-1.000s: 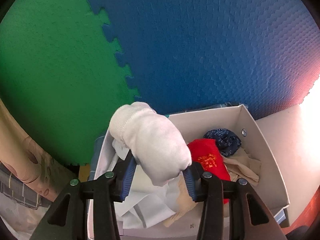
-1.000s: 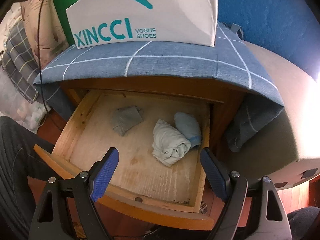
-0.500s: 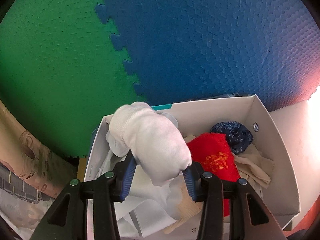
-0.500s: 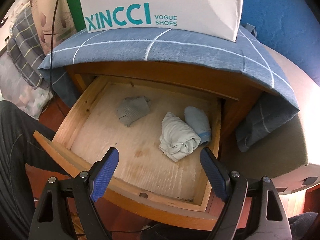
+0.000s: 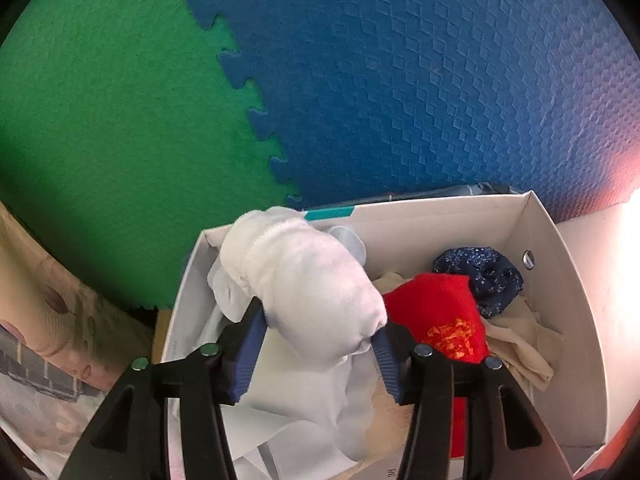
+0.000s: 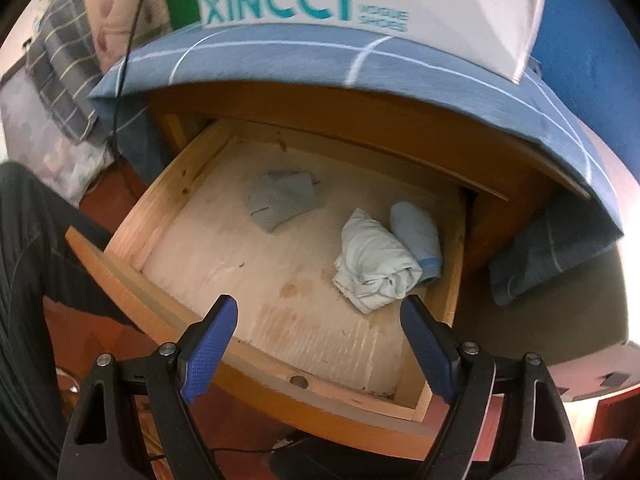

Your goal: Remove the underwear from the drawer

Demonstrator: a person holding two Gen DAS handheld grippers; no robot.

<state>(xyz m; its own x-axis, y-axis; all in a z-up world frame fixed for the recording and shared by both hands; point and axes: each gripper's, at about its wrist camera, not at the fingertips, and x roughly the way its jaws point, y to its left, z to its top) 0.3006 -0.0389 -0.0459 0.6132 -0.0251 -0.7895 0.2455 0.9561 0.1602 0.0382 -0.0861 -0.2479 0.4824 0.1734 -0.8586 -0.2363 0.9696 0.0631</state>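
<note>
Blue foam wall behind a white box (image 5: 560, 280). Your left gripper (image 5: 316, 352), jaws opening around the white roll (image 5: 312, 280): release over the box. Right gripper (image 6: 320, 344) wide; underwear (image 6: 376, 268) ahead in drawer (image 6: 168, 196).

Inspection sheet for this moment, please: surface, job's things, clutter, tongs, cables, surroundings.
Surface: open wooden drawer, bare floor stained.
Job's things: grey piece, pale rolled piece and light blue piece left in drawer; white bundle between the left tongs over the white box.
Clutter: red cloth, navy cloth and beige cloth in box.
Tongs: left opening on the bundle; right tongs open, empty.
Cables: black cable.
Surroundings: green and blue foam mats; checked blue cloth; XINCCI shoebox.
</note>
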